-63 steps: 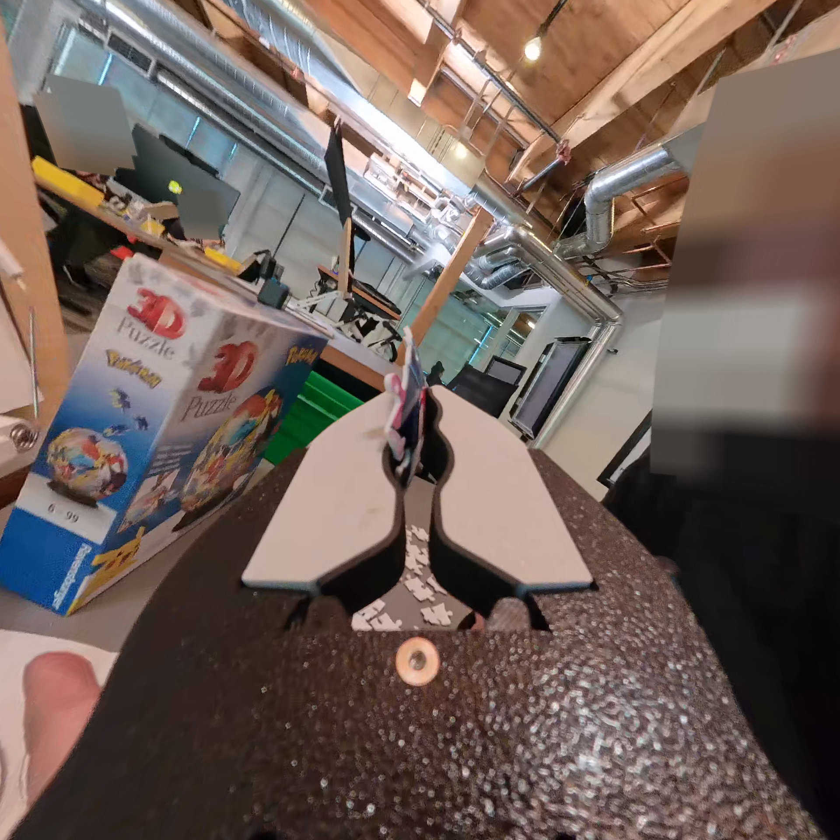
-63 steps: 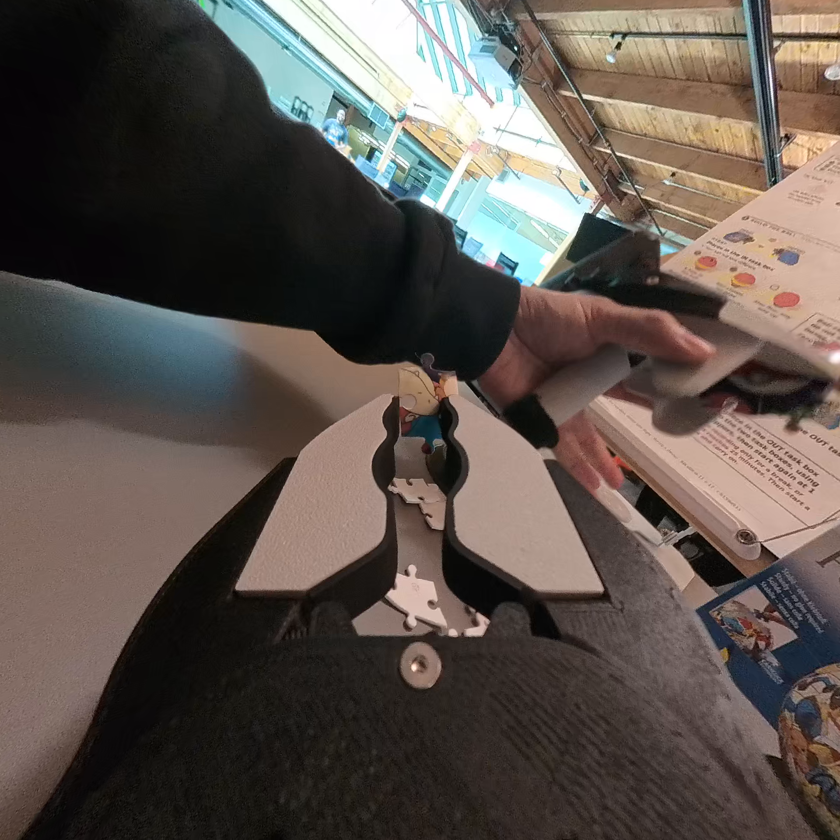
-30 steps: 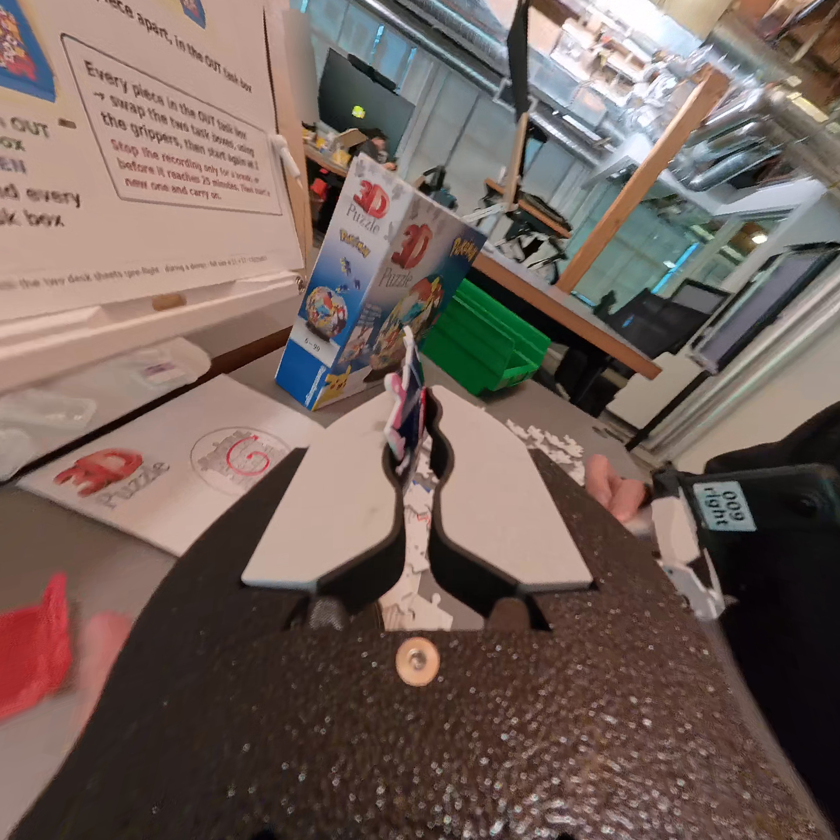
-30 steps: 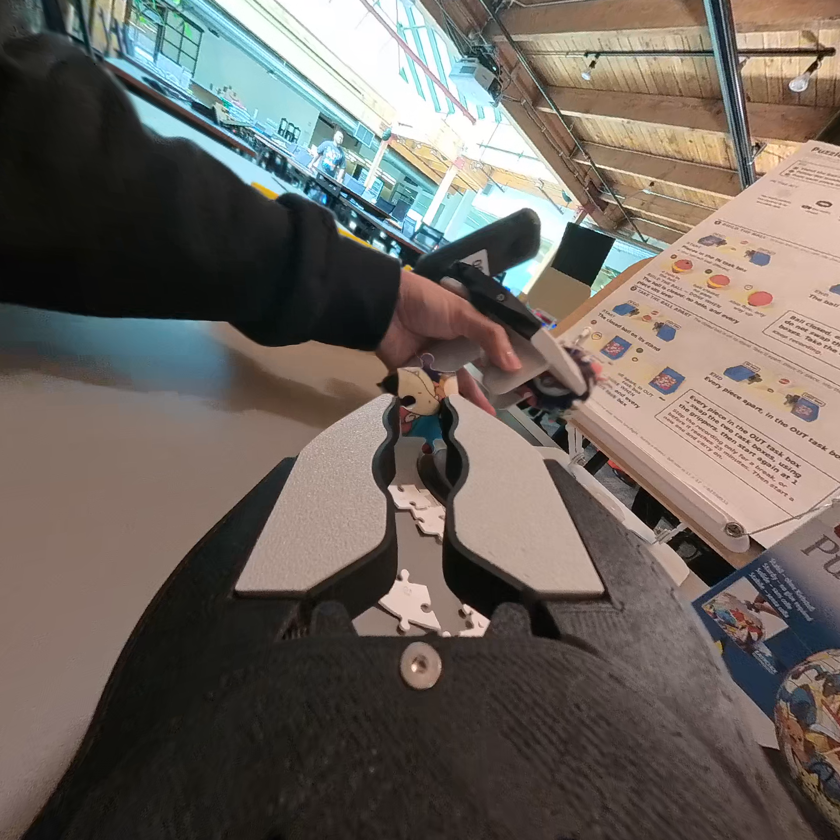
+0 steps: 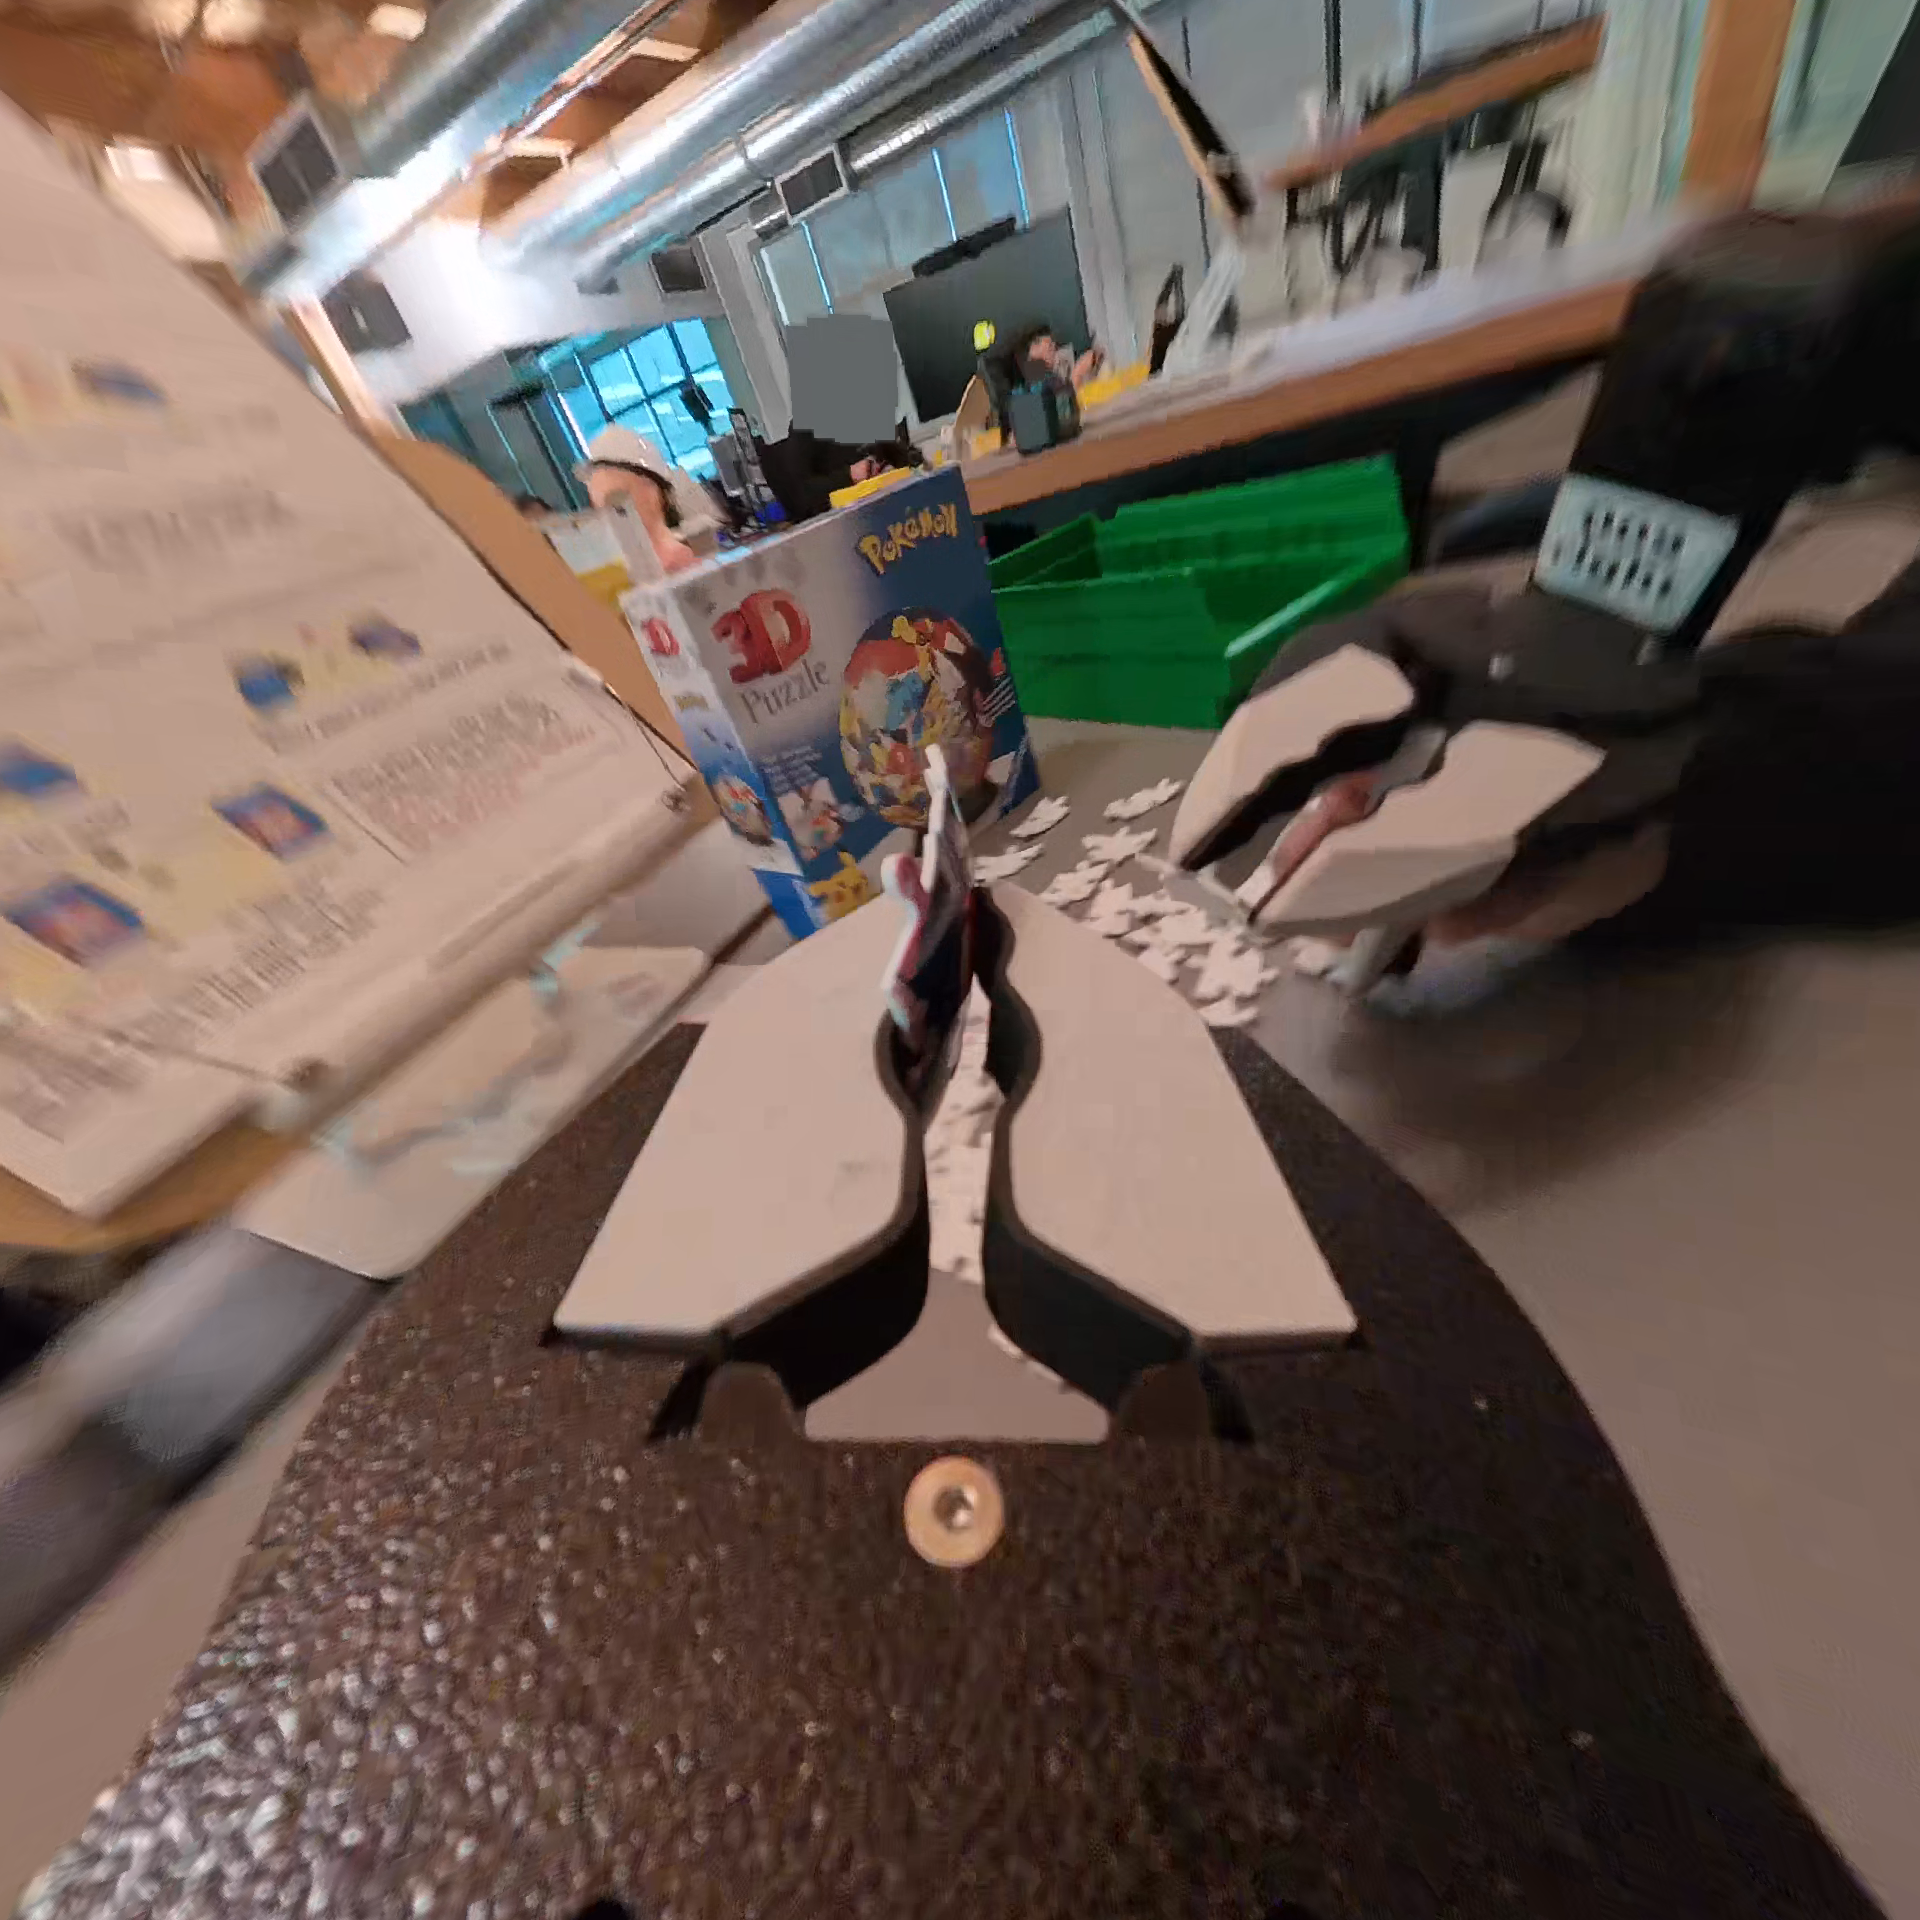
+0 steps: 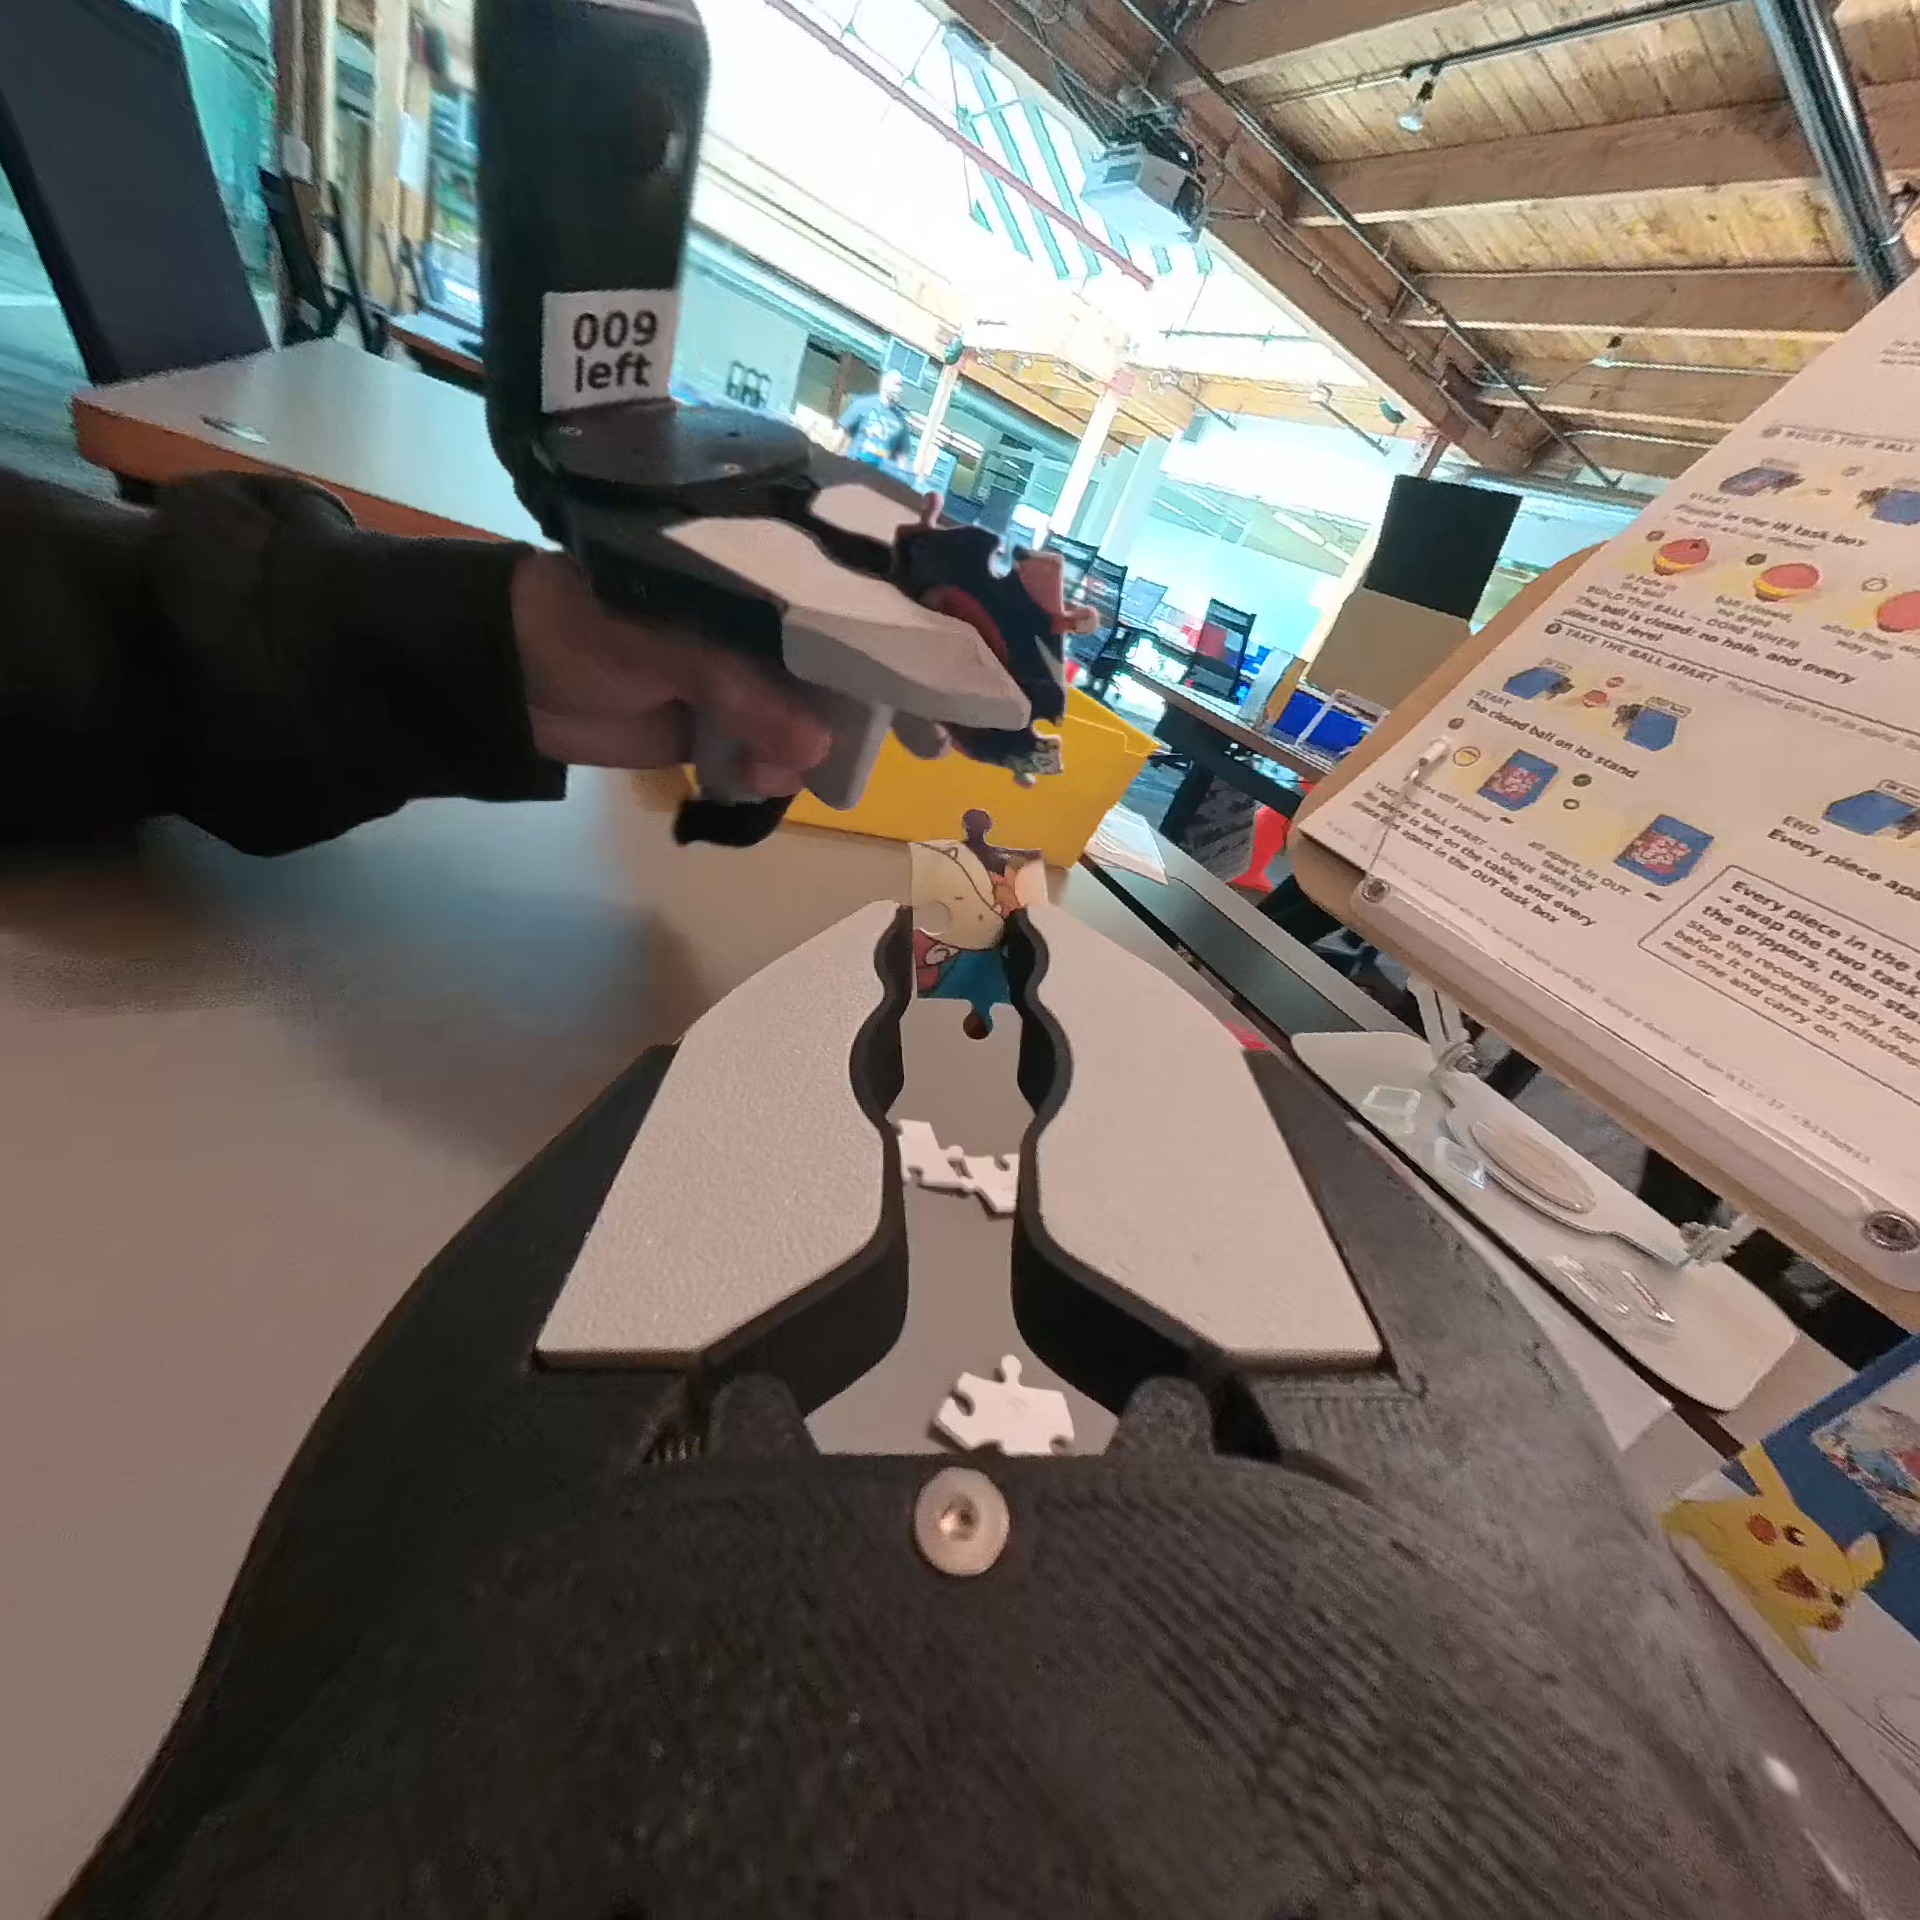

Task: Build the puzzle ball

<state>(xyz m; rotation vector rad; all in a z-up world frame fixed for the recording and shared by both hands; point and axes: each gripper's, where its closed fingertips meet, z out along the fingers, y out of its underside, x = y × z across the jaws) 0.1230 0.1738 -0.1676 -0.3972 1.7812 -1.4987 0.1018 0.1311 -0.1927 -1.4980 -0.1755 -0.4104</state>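
My left gripper [image 5: 961,925] is shut on a small joined cluster of puzzle pieces [image 5: 930,904], dark red, black and white, held upright on edge. My right gripper [image 6: 964,925] is shut on a cream, blue and red puzzle piece [image 6: 971,909]. In the right wrist view the left gripper [image 6: 977,623] hangs just above and left of that piece, its dark cluster [image 6: 992,613] sticking out past its fingertips. In the left wrist view the right gripper [image 5: 1221,888] sits low at the right, over loose white pieces [image 5: 1132,914].
The puzzle box [image 5: 842,707] stands behind the left gripper, with green bins [image 5: 1174,603] beyond. An instruction board [image 6: 1662,831] leans at the table's side. A yellow bin [image 6: 987,779] sits farther off. Loose white pieces [image 6: 961,1158] lie on the grey table [image 6: 312,1039]. About 6 cm separates my left fingertips from my right.
The left gripper has swung down and round from the ceiling towards the table. It has come much closer to the right gripper. Both still hold their pieces.
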